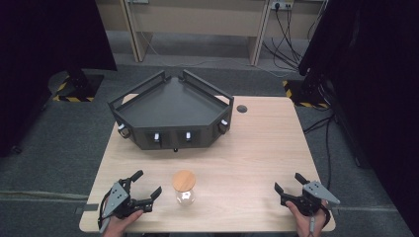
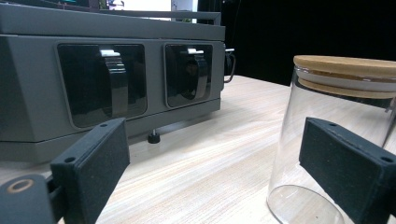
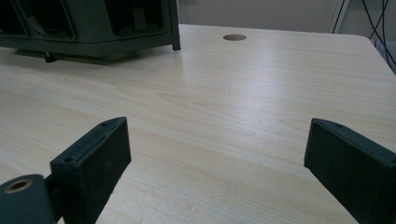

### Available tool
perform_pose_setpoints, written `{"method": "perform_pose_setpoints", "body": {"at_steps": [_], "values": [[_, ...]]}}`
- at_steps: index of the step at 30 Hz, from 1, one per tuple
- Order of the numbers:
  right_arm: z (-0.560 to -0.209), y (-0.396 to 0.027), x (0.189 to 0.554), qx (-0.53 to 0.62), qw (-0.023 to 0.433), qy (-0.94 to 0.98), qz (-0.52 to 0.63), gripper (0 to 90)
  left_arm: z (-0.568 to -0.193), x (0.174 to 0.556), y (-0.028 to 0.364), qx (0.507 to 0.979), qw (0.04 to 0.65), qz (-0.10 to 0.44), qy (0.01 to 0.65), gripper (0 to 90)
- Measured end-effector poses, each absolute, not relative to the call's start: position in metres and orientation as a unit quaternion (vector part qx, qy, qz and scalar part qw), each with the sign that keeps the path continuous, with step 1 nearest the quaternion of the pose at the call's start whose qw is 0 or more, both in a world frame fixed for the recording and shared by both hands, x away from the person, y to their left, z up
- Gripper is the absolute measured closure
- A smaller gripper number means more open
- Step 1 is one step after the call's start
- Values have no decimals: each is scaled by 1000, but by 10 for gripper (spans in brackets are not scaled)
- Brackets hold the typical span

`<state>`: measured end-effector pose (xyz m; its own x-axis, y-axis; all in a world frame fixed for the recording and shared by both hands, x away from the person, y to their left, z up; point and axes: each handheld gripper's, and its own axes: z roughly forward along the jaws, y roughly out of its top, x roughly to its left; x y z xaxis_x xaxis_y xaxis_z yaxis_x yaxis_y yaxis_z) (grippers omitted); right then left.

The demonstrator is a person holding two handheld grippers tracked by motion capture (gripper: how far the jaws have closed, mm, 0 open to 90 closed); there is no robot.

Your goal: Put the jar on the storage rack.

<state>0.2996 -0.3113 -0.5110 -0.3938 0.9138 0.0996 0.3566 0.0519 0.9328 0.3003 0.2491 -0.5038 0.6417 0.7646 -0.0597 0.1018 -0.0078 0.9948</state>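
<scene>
the left gripper [image 1: 146, 184] rests near the front left corner of the worktop [image 1: 257, 148], jaws spread wide with nothing pressed between them. the glass jar [image 1: 184, 189] with its wooden lid [image 1: 184, 180] stands just beside it, near the front edge and a little left of the middle; in the left gripper view the jar [image 2: 336, 140] sits behind the right-hand jaw rather than in the gap, so it is off-centre to the tool. the right gripper [image 1: 288, 184] lies near the front right corner, jaws likewise wide apart over bare wood, well apart from the jar.

the likeliest slip, as i judge it: if the left gripper advances without lining up first, one jaw strikes the glass wall and shoves or tips the jar toward the front edge. smooth, round glass may also squirt out of flat pads if they close off-centre or too high. the lid looks only seated, so a grip by the lid alone could lift it off and leave the jar behind. the dark tray [image 1: 170, 106] at the back is clear of all this.
</scene>
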Motion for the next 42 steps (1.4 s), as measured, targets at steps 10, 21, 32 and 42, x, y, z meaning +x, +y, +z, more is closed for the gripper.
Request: {"method": "perform_pose_setpoints", "body": {"at_steps": [10, 21, 32, 42], "values": [[-511, -311, 300, 477, 277, 670, 497, 74, -495, 286, 239, 661, 658, 222, 284, 65], [-511, -311, 300, 477, 278, 671, 495, 74, -483, 282, 206, 678, 668, 198, 234, 77], [-511, -310, 300, 476, 279, 672, 493, 74, -488, 295, 191, 691, 655, 185, 244, 93], [-511, -310, 301, 477, 279, 673, 492, 75, -488, 305, 174, 698, 650, 185, 237, 123]]}}
